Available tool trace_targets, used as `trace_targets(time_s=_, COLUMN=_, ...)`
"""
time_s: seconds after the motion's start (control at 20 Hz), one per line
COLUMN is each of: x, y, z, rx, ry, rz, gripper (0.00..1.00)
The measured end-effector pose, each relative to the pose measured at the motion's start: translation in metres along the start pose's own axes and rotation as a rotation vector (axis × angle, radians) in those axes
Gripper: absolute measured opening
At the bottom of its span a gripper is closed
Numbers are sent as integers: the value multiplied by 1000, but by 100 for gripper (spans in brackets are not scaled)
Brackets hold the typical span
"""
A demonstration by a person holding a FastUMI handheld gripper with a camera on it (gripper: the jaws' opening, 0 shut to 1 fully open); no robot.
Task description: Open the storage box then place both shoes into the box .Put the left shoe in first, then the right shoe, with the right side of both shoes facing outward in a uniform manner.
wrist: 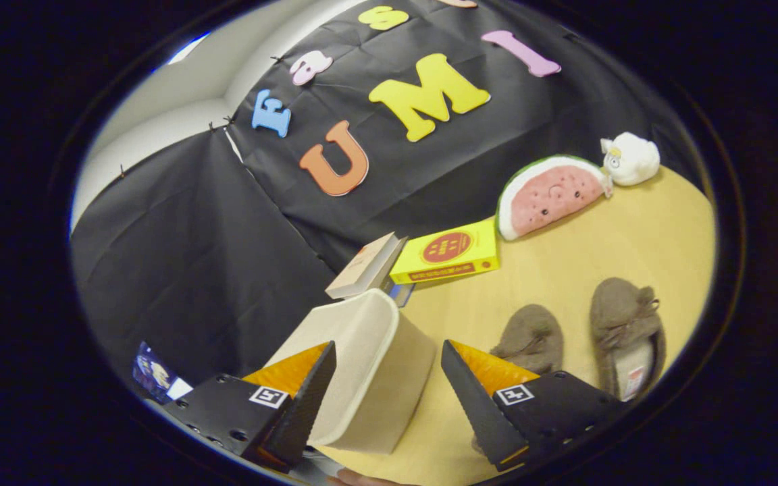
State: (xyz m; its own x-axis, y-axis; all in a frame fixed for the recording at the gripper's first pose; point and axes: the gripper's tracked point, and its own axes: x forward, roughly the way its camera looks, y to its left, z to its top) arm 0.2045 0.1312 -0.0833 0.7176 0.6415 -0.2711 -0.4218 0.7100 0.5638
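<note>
A cream storage box [369,368] with its lid on stands on the wooden table, between my fingers and a little ahead of them, nearer the left finger. My gripper [389,368] is open and the fingers do not press on the box. Two brown fuzzy shoes lie side by side on the table beyond the right finger: one shoe [531,337] just past the fingertip, the other shoe [627,332] further right with its opening and insole showing.
Behind the box lie a beige book [367,266] and a yellow book [448,253]. Further back right are a watermelon plush [551,194] and a white plush [631,158]. The black cloth wall stands behind the table [632,243].
</note>
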Motion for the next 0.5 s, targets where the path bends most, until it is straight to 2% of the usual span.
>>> trace_targets(time_s=0.2, x=30, y=14, z=-13, rx=128, ry=97, rz=164, gripper=95)
trace_targets(time_s=0.4, x=61, y=6, z=-23, rx=243, ry=200, rz=210, gripper=95)
trace_targets(time_s=0.5, x=65, y=8, z=-35, rx=358, ry=269, rz=282, gripper=95)
